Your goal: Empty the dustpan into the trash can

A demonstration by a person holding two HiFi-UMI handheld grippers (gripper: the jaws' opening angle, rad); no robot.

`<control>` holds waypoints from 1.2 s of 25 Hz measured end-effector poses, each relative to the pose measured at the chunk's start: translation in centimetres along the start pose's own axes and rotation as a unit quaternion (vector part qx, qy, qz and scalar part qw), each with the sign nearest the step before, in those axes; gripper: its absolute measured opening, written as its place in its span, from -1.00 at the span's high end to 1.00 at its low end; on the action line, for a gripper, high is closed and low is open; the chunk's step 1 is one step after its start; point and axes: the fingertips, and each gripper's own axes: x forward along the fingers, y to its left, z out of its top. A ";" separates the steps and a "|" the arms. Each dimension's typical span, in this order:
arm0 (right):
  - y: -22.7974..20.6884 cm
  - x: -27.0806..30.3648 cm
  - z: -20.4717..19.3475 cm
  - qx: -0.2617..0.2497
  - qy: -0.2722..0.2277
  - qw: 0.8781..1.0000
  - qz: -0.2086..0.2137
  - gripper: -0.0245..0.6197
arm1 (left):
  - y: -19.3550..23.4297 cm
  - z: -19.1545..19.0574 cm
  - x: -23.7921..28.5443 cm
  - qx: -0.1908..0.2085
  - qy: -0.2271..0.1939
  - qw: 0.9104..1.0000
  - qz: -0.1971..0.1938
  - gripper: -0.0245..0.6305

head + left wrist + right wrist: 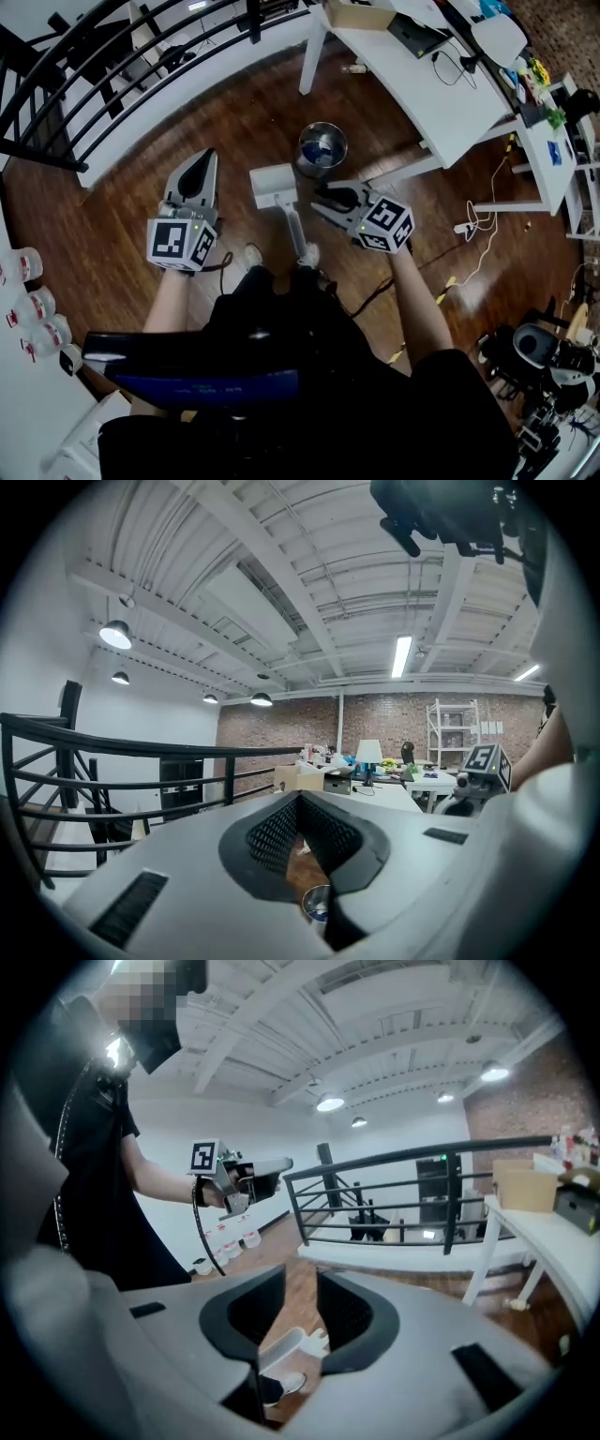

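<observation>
Looking down at a wooden floor (234, 122) from standing height. Noting the white dustpan (272, 183) lying on the floor just ahead of the shoes (251, 255), scoop end toward the trash can (322, 150) and handle running back toward the feet. Noting the metal trash can upright just beyond the scoop, slightly to its right, not touching it as far as can be told, with something blue inside.

Reading the left gripper (204, 164) as level, left of the dustpan and apart from it, fingers clenched together on nothing. Seeing only floor and the trash can rim (316, 904) below the closed tips (300, 803).

Reading the right gripper (323, 200) as tilted downward, just right of the dustpan handle, fingers released with a clear gap. Seeing the dustpan (281, 1349) through that gap, down on the floor, not pressed by either finger.

Noting a white table (422, 84) behind the trash can, a black railing (112, 75) far left, and bottles (23, 309) at the left edge.
</observation>
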 end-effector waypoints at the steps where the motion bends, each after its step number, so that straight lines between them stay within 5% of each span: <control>1: 0.1 0.1 -1.3 0.018 0.009 1.000 0.021 0.49 | -0.3 0.1 0.2 0.001 -0.001 1.000 0.007 0.91; 4: 0.7 0.9 -6.3 0.082 0.050 0.990 0.099 0.23 | -1.2 0.3 0.7 0.001 -0.001 1.000 0.028 0.91; 8: 2.2 2.3 -12.6 0.179 0.104 0.958 0.200 -0.13 | -2.0 0.4 -0.2 0.003 0.003 0.998 0.056 0.91; 16: 3.0 6.0 -15.5 0.311 0.094 0.904 0.278 -0.13 | 0.1 1.0 -3.9 0.011 0.009 0.992 0.122 0.91; 23: 4.7 9.1 -15.2 0.303 0.118 0.891 0.318 -0.13 | 1.8 1.2 -6.9 0.013 0.013 0.986 0.163 0.91; 30: 4.2 10.9 -13.7 0.338 0.096 0.876 0.331 0.33 | 3.1 0.9 -8.5 0.012 0.019 0.983 0.181 0.91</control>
